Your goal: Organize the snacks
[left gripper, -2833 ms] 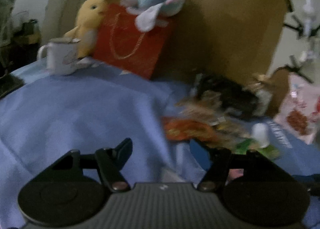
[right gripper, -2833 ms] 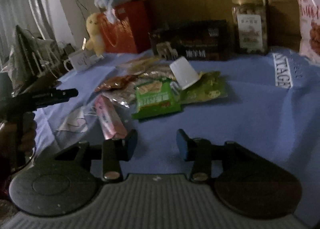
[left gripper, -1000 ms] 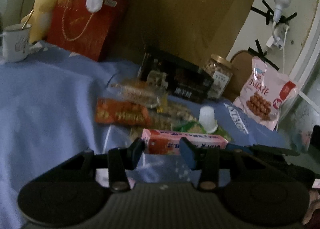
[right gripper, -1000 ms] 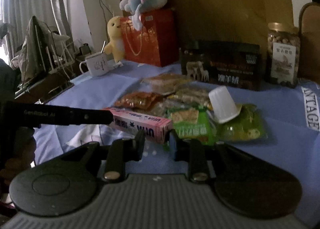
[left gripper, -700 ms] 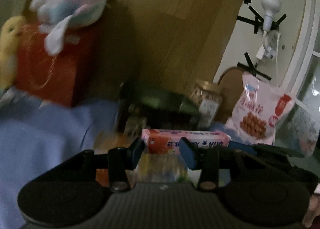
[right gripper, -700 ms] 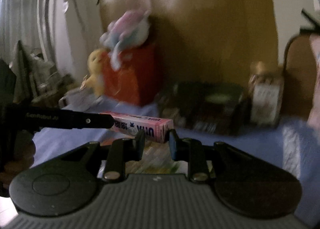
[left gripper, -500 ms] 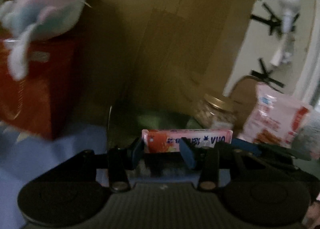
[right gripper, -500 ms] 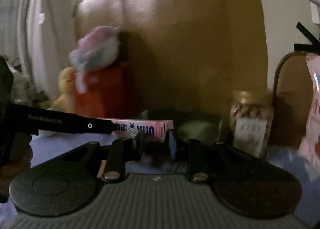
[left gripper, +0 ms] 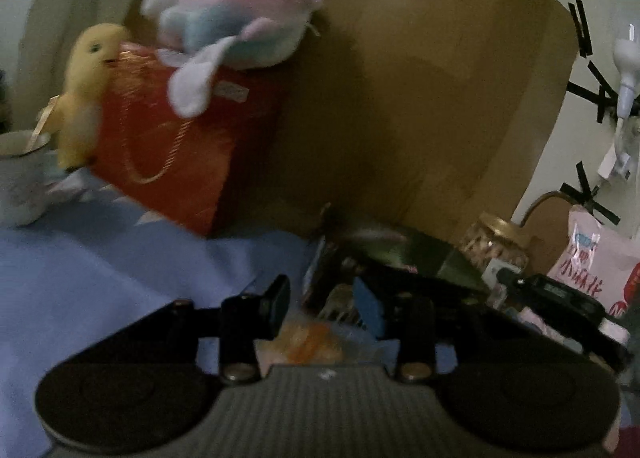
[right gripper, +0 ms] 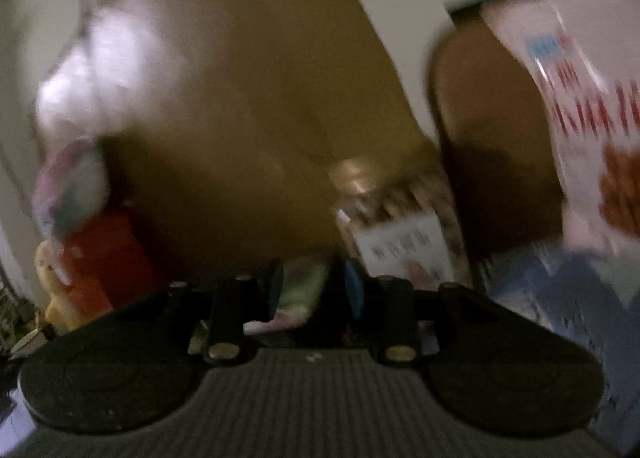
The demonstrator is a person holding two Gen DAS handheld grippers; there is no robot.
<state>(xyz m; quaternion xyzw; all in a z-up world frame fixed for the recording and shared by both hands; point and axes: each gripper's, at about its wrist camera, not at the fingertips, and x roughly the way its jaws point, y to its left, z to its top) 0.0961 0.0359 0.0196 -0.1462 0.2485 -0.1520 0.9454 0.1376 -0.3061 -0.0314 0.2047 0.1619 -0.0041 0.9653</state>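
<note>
Along the far left edge of the blue cloth (left gripper: pixel 100 278) a white mug (left gripper: pixel 20 173) stands beside a yellow chick toy (left gripper: pixel 86 89), which leans on a red gift bag (left gripper: pixel 168 145) with a pastel plush (left gripper: pixel 232 25) on top. Behind them rises a sheet of brown cardboard (left gripper: pixel 400 97).

Nearer, the left gripper (left gripper: pixel 322 306) points slightly down at the cloth. Its jaws are closing, but nothing is between them. Only an orange snack packet (left gripper: pixel 312 342) shows through the gap, lying flat on the cloth below.

Just beyond and to the right sits a dark box (left gripper: pixel 400 254), then a gold-lidded jar (left gripper: pixel 496 242), then a pink-and-white snack bag (left gripper: pixel 596 270) propped at the far right.

The right gripper (right gripper: pixel 314 292) is over by that dark box, close to the jar. Its jaws are opening around a pale pink carton (right gripper: pixel 298 294). A dark gap shows beside the right-hand pad, so the grip looks let go, though the blur makes this uncertain.

The carton therefore lies ahead and to the right of the left gripper, and the right hand is much the nearer. Its long axis I cannot make out. Whether it rests squarely on the box is also unclear. If it needs straightening, that seems a job for the right hand.
</note>
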